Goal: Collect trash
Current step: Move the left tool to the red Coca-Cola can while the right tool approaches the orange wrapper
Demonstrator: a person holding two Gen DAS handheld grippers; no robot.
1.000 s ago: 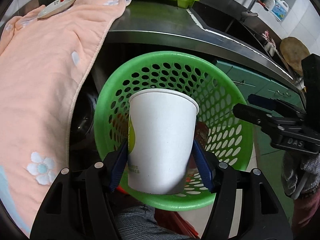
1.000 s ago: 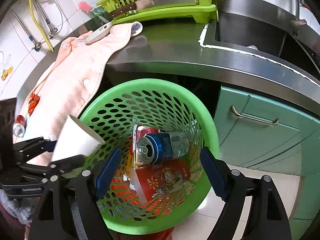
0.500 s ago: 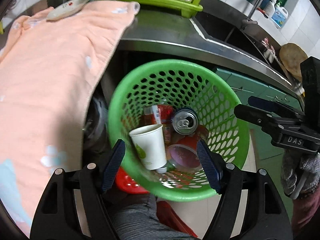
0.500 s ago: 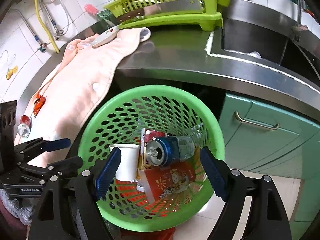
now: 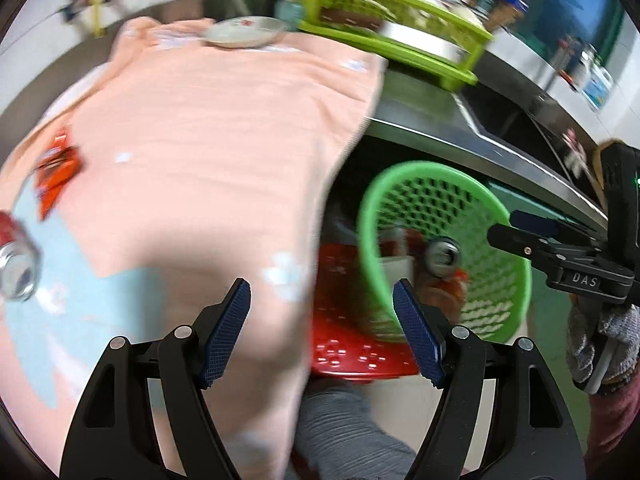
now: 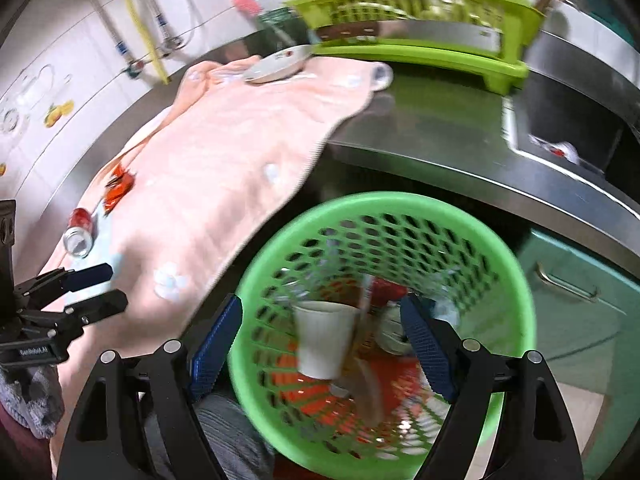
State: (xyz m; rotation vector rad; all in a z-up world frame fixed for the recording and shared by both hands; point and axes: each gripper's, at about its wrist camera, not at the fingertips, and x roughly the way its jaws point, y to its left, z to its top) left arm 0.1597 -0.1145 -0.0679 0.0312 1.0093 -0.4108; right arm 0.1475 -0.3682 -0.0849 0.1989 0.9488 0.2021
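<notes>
A green perforated basket [image 6: 516,280] stands below the counter edge and shows in the left wrist view [image 5: 366,208] too. In it lie a white paper cup [image 6: 324,340], a can [image 5: 442,254] and red wrappers. A red can [image 6: 80,232] and an orange-red wrapper [image 6: 118,188] lie on the peach towel [image 6: 224,160]; they also show at the left of the left wrist view, the can [image 5: 16,256] and the wrapper [image 5: 56,168]. My left gripper [image 5: 322,332] is open and empty over the towel's edge. My right gripper [image 6: 320,348] is open and empty over the basket.
A white dish [image 6: 280,66] sits at the towel's far end beside a lime dish rack [image 6: 420,20]. A steel sink [image 6: 568,120] lies to the right, teal cabinet doors [image 6: 580,300] below it. A red stool [image 5: 352,336] stands under the basket.
My left gripper let go of the paper cup, which dropped into the basket. It then swung left, from over the basket to over the towel. The right gripper stayed open above the basket.
</notes>
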